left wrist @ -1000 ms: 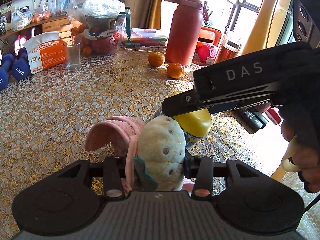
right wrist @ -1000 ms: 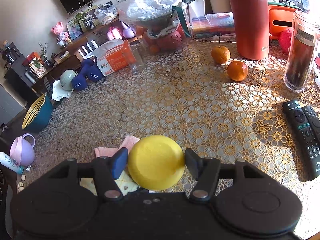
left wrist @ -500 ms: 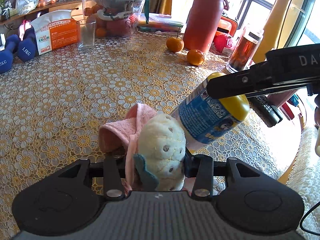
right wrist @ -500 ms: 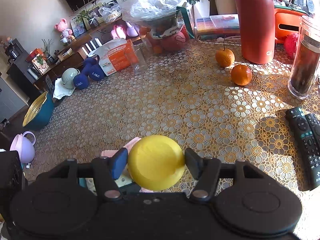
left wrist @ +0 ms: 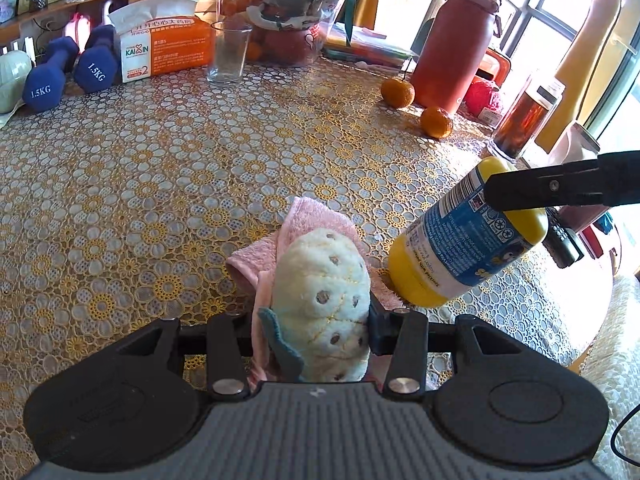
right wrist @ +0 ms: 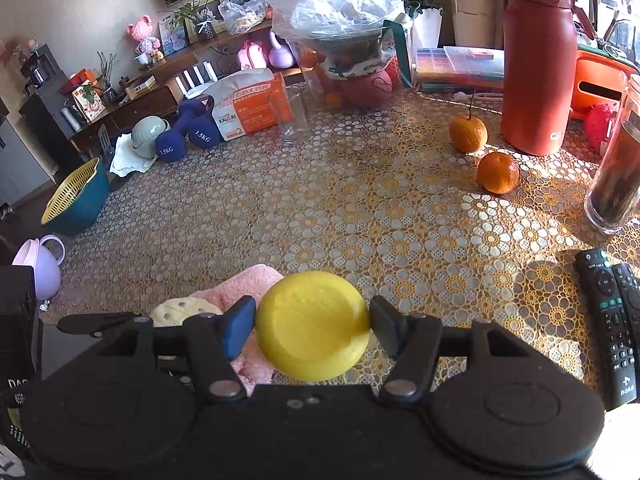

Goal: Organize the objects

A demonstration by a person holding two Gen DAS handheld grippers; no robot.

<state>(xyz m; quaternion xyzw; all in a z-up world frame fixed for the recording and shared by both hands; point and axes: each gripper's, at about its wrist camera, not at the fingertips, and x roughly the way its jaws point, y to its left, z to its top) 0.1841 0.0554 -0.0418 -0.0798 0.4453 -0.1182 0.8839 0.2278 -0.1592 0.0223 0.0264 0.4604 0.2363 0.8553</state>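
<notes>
My left gripper [left wrist: 316, 320] is shut on a pink towel [left wrist: 304, 220] with a cream spotted plush patch [left wrist: 324, 284], held low over the lace tablecloth. My right gripper [right wrist: 312, 326] is shut on a yellow bottle [right wrist: 312, 336] with a blue label; in the left wrist view the bottle [left wrist: 468, 240] hangs tilted just right of the towel, its base near the cloth. The towel also shows in the right wrist view [right wrist: 240, 288], left of the bottle.
Two oranges [left wrist: 436, 122], a red flask [left wrist: 452, 48], a dark jar [left wrist: 524, 120] and remotes [right wrist: 612, 312] are on the right. A glass [left wrist: 228, 56], a tissue box [left wrist: 164, 48], dumbbells [left wrist: 52, 80] and a covered fruit bowl [left wrist: 288, 20] stand at the back.
The right gripper has drawn the bottle rightward, away from the towel. The left gripper has lifted and pulled back, so more of the table shows.
</notes>
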